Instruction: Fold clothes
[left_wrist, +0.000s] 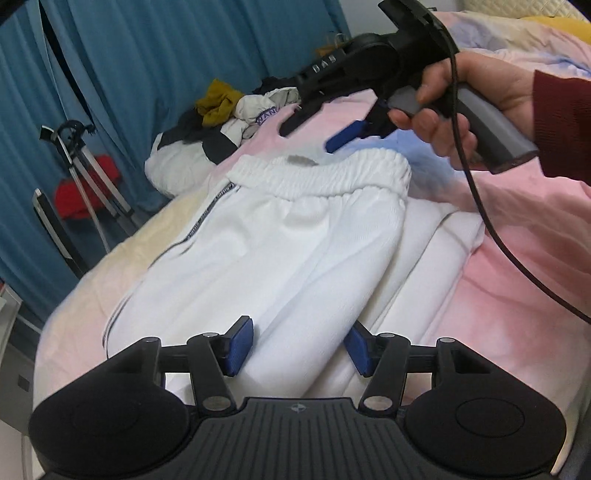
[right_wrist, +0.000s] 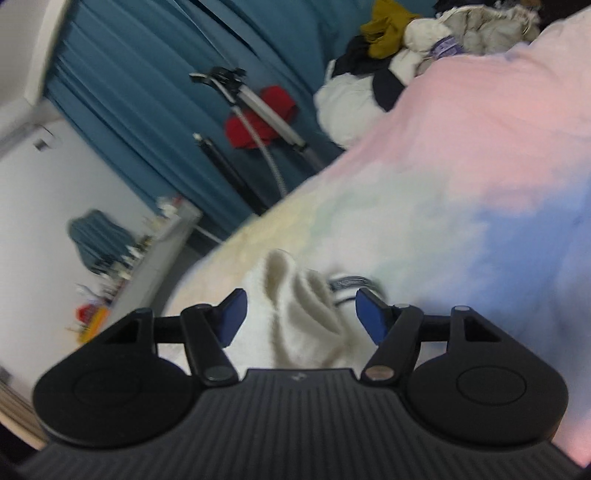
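Note:
White trousers (left_wrist: 266, 236) with an elastic waistband (left_wrist: 325, 173) and a dark side stripe lie folded on the pastel bedspread (left_wrist: 517, 258). My left gripper (left_wrist: 299, 345) is open, its blue pads either side of a raised fold of the trousers' lower part. My right gripper (left_wrist: 314, 133), held by a hand, hovers just above the waistband's far edge with its jaws open. In the right wrist view the right gripper (right_wrist: 301, 317) is open over the bunched white waistband (right_wrist: 299, 306).
A pile of unfolded clothes (left_wrist: 221, 122), white, dark and mustard, sits at the bed's far end. A tripod (left_wrist: 85, 173) and a red item stand by the blue curtain (left_wrist: 147, 74). A black cable (left_wrist: 487, 221) hangs from the right gripper over the bed. A cluttered shelf (right_wrist: 140, 258) stands left.

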